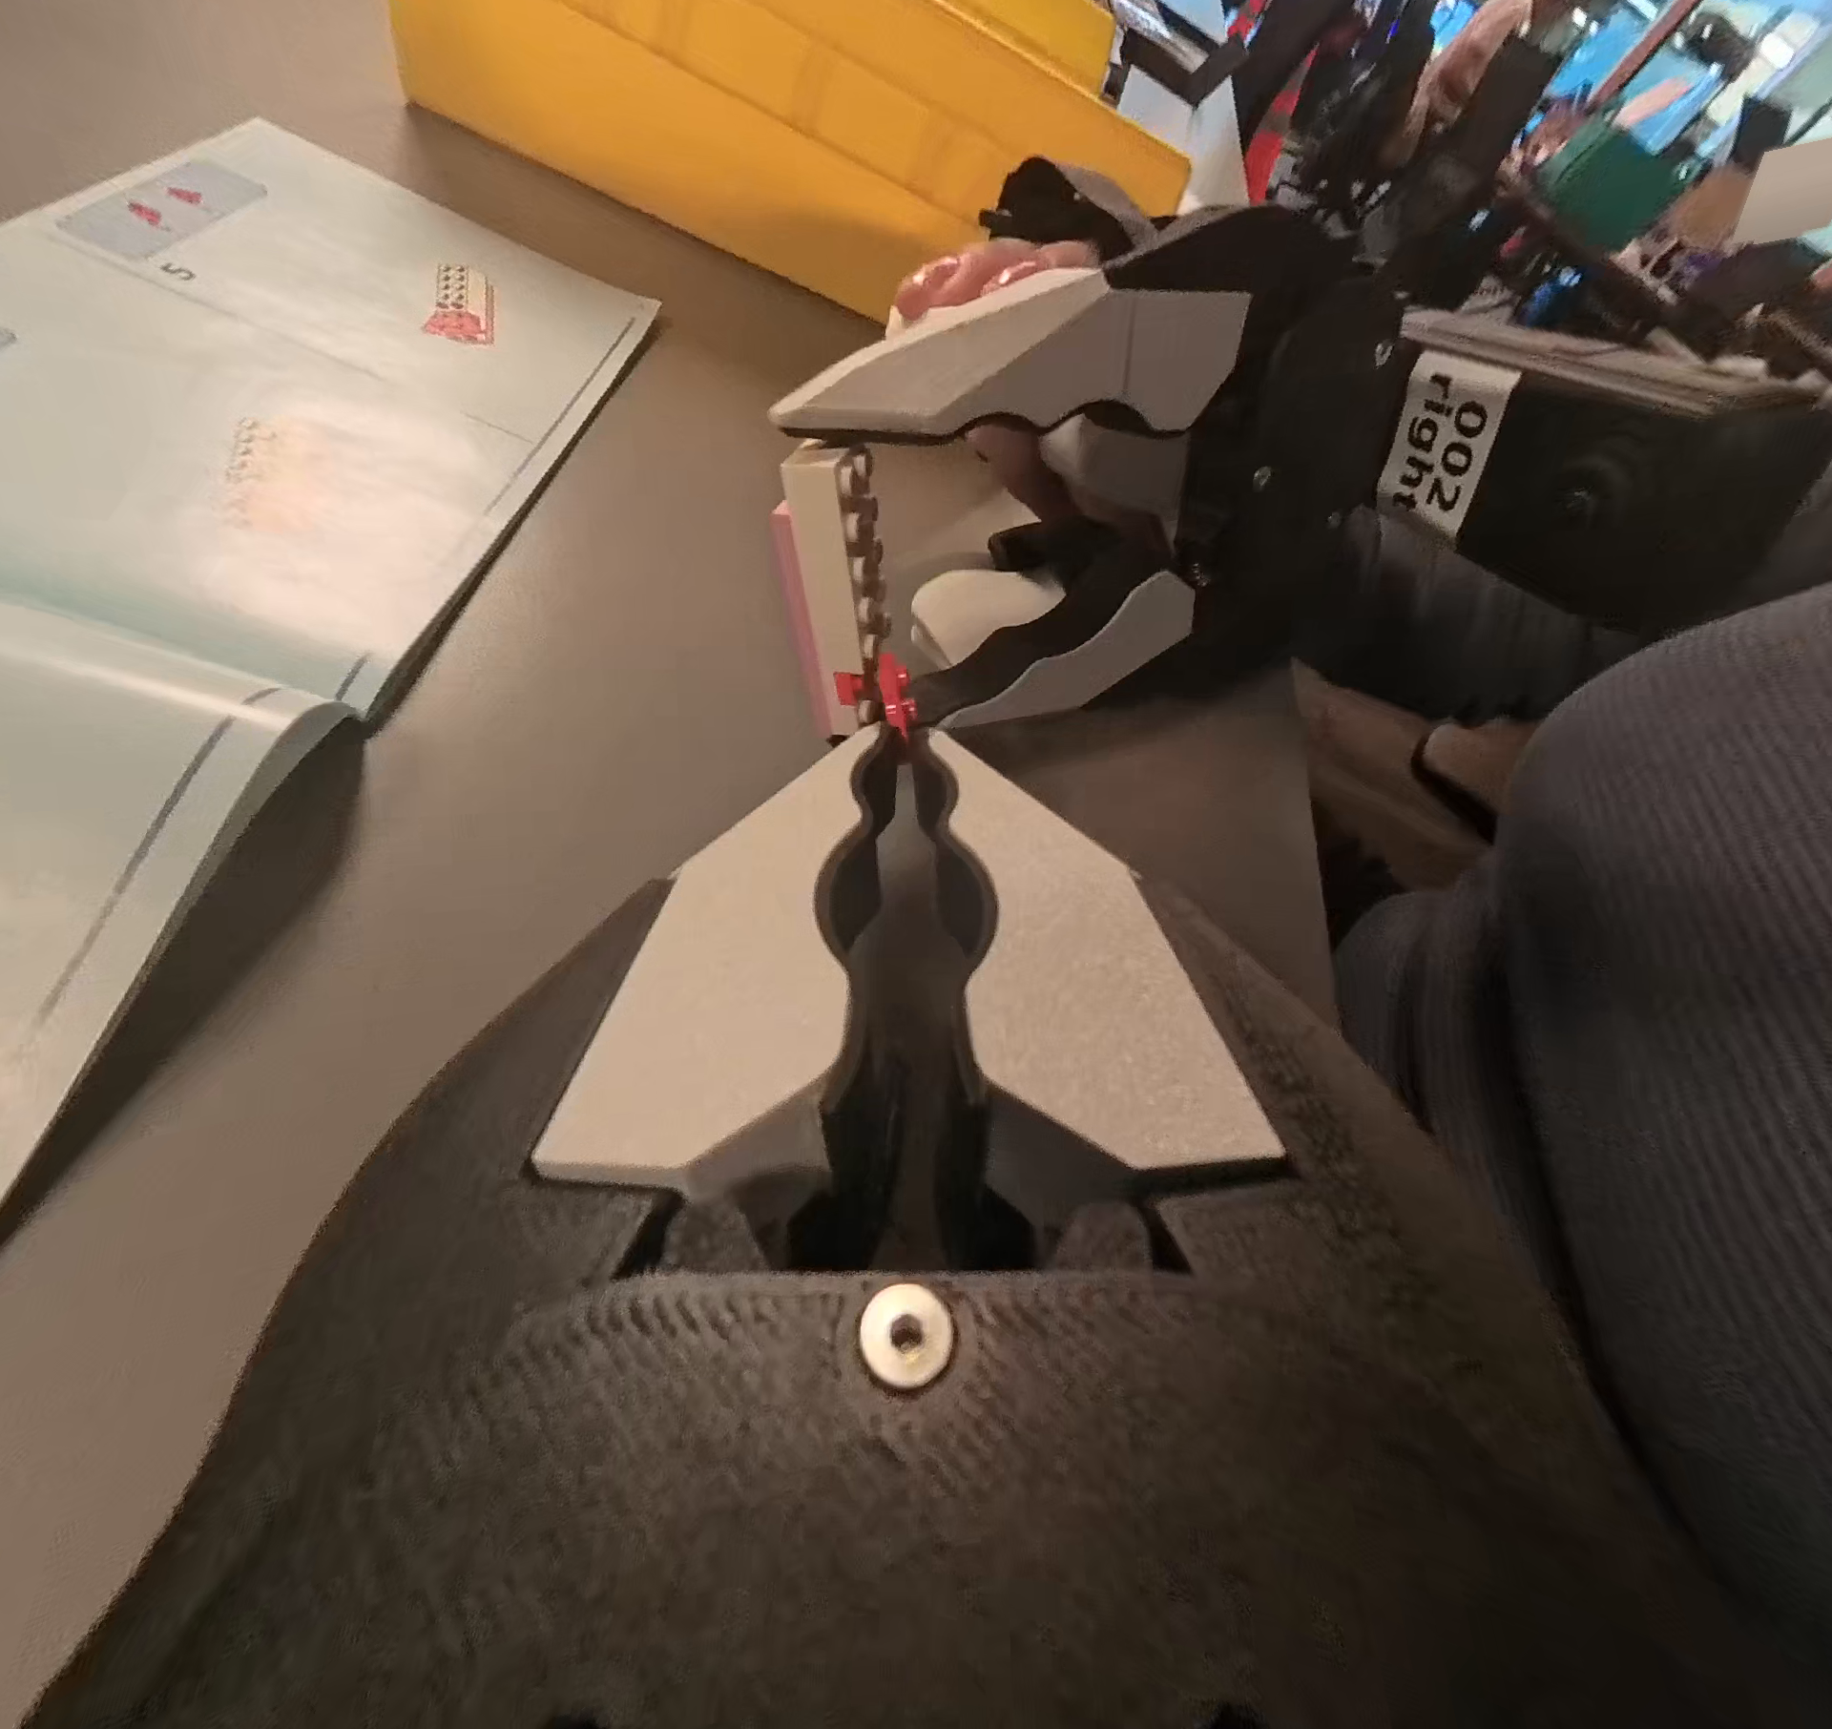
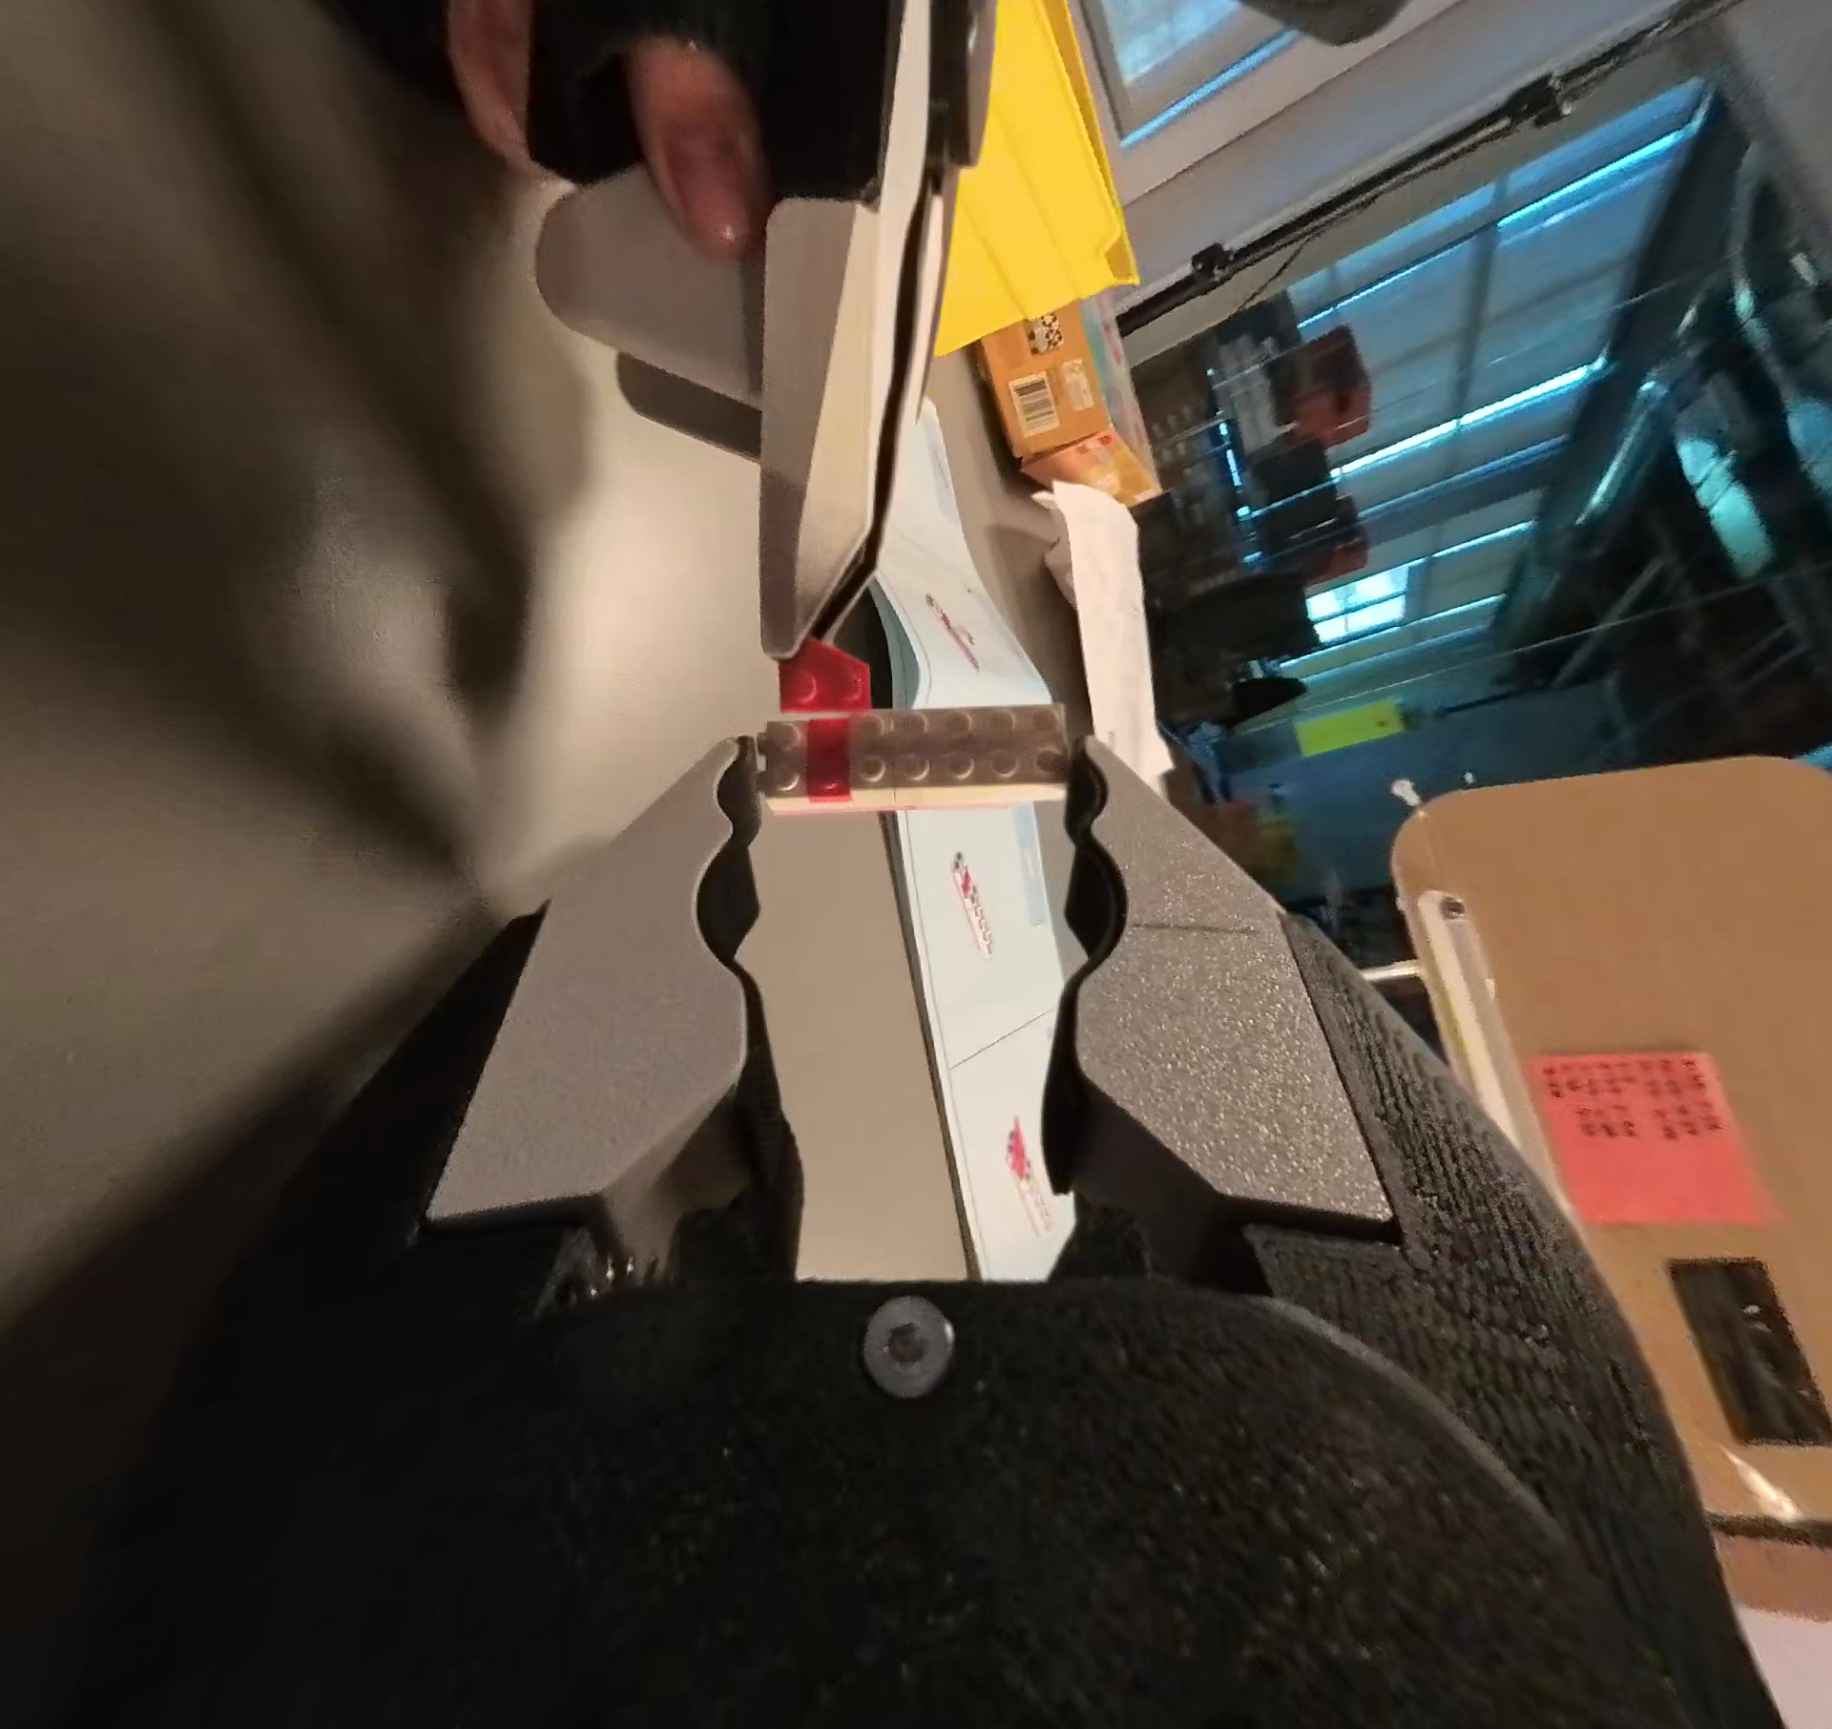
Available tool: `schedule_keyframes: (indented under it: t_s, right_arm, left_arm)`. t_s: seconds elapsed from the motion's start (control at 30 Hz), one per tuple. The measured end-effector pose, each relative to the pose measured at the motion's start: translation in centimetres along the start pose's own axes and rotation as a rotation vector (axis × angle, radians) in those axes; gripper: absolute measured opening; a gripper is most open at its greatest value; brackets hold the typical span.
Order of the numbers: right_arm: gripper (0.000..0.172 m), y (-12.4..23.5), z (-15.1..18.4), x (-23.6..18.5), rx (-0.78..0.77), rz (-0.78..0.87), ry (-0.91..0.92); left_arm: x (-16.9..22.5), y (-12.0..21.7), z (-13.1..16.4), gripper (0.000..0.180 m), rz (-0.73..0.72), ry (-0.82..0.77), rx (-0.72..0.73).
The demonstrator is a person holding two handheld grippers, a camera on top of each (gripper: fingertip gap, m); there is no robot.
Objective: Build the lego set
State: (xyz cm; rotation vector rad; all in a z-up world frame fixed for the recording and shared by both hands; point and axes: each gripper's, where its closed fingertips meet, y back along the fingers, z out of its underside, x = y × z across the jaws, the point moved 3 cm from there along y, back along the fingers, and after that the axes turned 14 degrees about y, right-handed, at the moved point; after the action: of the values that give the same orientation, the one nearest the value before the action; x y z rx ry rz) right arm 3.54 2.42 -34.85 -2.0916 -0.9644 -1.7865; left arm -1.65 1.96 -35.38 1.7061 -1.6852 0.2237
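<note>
Left wrist view: left gripper (image 1: pixel 897 740) pinched shut on a small red plate (image 1: pixel 892 690), held against the near end of a grey-studded brick stack (image 1: pixel 838 581), not yet seated, as far as can be judged. Right wrist view: right gripper (image 2: pixel 912 769) wide, pads pressing both ends of that white, pink-based stack, one red strip (image 2: pixel 828 759) already across its left studs.

Bare counter (image 1: pixel 615 650) lies open between the open instruction booklet (image 1: pixel 248 412) on the left and the two grippers. Behind it the yellow bin (image 1: pixel 753 65) walls off the far side. The left gripper (image 1: pixel 897 740) and right gripper (image 2: pixel 912 759) meet tip to tip at the studded brick assembly (image 2: pixel 922 754) — no passage between them. On the right, a person's clothed leg (image 1: pixel 1636 1037) crowds the counter edge.
</note>
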Motion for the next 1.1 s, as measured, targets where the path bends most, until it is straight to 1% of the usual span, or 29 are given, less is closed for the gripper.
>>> schedule_keyframes:
  t_s: [0.1,0.2,0.37,0.47,0.57,0.87,0.97,1.1]
  right_arm:
    - [0.061,0.0,-0.3,0.2,0.000,0.029,0.034]
    - [0.061,0.2,-0.6,0.6,0.006,0.072,0.069]
    - [0.061,0.7,-1.1,1.2,0.020,0.147,0.129]
    - [0.061,0.9,-1.4,1.3,0.033,0.166,0.156]
    - [0.061,1.0,-1.9,1.0,0.058,0.157,0.183]
    - [0.061,1.8,-3.0,0.7,0.151,0.151,0.178]
    - [0.061,2.1,-3.5,0.7,0.192,0.144,0.154]
    - [0.061,2.5,-4.0,0.9,0.226,0.144,0.127]
  left_arm:
    - [0.1,-0.2,0.3,0.002,-0.023,-0.037,-0.022]
    - [-0.1,-0.1,0.1,0.002,-0.063,-0.094,-0.003]
    - [0.5,0.2,-0.1,0.002,-0.100,-0.242,0.038]
    - [0.8,0.3,-0.1,0.002,-0.107,-0.308,0.046]
    - [0.9,0.4,0.3,0.002,-0.090,-0.331,0.019]
    - [1.6,0.8,0.9,0.002,0.018,-0.312,-0.023]
    - [2.1,1.0,1.0,0.002,0.100,-0.265,-0.035]
    - [2.6,1.3,1.1,0.002,0.172,-0.208,-0.043]
